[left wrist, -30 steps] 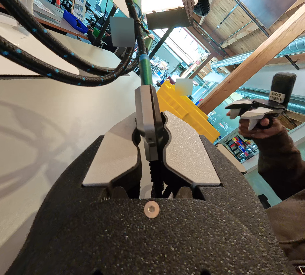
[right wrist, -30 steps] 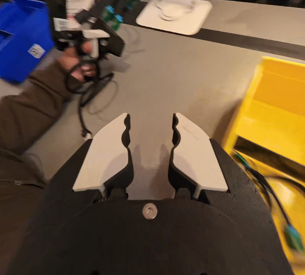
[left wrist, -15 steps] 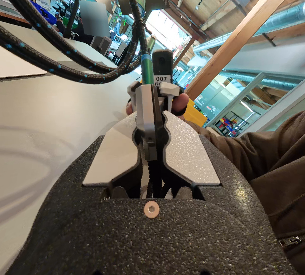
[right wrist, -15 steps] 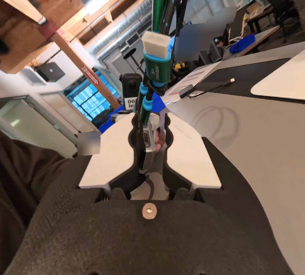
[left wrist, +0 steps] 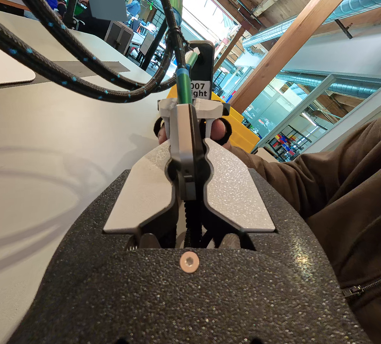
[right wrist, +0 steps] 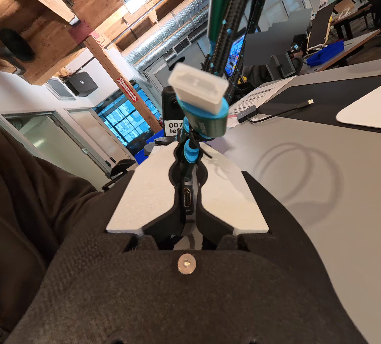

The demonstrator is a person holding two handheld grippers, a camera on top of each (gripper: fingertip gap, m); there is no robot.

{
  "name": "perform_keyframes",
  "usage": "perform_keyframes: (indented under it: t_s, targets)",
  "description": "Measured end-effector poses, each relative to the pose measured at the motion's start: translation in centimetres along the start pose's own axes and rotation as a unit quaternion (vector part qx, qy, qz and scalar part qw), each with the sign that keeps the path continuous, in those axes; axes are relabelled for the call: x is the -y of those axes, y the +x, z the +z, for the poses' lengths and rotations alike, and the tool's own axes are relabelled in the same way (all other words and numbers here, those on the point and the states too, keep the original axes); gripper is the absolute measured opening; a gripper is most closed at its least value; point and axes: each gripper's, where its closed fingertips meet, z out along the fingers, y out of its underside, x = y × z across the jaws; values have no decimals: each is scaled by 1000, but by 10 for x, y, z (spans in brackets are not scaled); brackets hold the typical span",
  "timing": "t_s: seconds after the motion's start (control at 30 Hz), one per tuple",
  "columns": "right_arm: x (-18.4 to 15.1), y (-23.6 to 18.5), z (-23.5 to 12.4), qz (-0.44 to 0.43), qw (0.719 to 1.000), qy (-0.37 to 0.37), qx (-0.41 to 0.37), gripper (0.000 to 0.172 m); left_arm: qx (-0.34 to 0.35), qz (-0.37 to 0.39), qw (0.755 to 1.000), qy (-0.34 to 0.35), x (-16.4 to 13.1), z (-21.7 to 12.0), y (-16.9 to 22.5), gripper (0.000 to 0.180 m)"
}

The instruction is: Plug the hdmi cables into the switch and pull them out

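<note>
Adapter block (left wrist: 184,148), a slim grey metal slab with a black face, stands edge-on between the two white textured fingers (left wrist: 153,169) of the left tool (left wrist: 186,144), whose pads press on both its flanks. The right tool (right wrist: 186,148) is clenched on the same block (right wrist: 188,200) from the opposite end, its two white fingers (right wrist: 153,185) closing beside one gold-lined port on the block's narrow edge. The block is held above the pale grey worktop (left wrist: 61,138), not resting on it.

One green plug sleeve (left wrist: 184,88) with a blue collar enters the block's top. Black braided cable with blue flecks (left wrist: 61,41) loops away from it in several strands. One loose green connector with a blue band and a translucent white cap (right wrist: 200,94) hangs just beyond the right tool's fingertips; it carries small lettering too blurred to make out.

Each tool bears one white sticker (left wrist: 200,89) with black print on its black camera post. One hand (left wrist: 218,127) grips the right tool's handle through black loops. One yellow plastic bin (left wrist: 243,127) stands behind it, and one small black dongle with a thin lead (right wrist: 247,111) lies on the worktop beside a printed sheet (right wrist: 257,94).
</note>
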Motion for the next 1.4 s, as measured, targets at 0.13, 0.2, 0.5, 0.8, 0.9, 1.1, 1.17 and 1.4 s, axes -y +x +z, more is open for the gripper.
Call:
perform_keyframes:
  t_s: [0.13,0.2,0.5,0.8,0.9,1.1,1.17,1.4]
  targets:
    - [-1,0,-3,63,998,3,15,9,0,1,1000,-6,-1,0,1,22]
    - [-7,3,-6,102,994,-20,14,10,3,-4,1000,-27,-7,-1,-1,22]
    - [-10,7,-8,126,992,-16,-13,10,3,-27,999,-42,-10,-1,-4,22]
    - [-9,4,-13,140,990,-14,-3,12,2,-26,998,-56,-11,-3,-2,22]
    - [53,48,-80,180,965,180,-63,12,-23,-24,999,19,11,-57,5,22]
    - [35,24,-64,43,993,36,-108,11,-8,0,995,99,49,-98,-3,22]
    - [19,25,-50,33,993,3,-110,11,3,-12,996,83,38,-92,-9,22]
    - [17,15,-43,-17,989,-16,-144,11,38,-25,998,51,25,-86,-25,22]
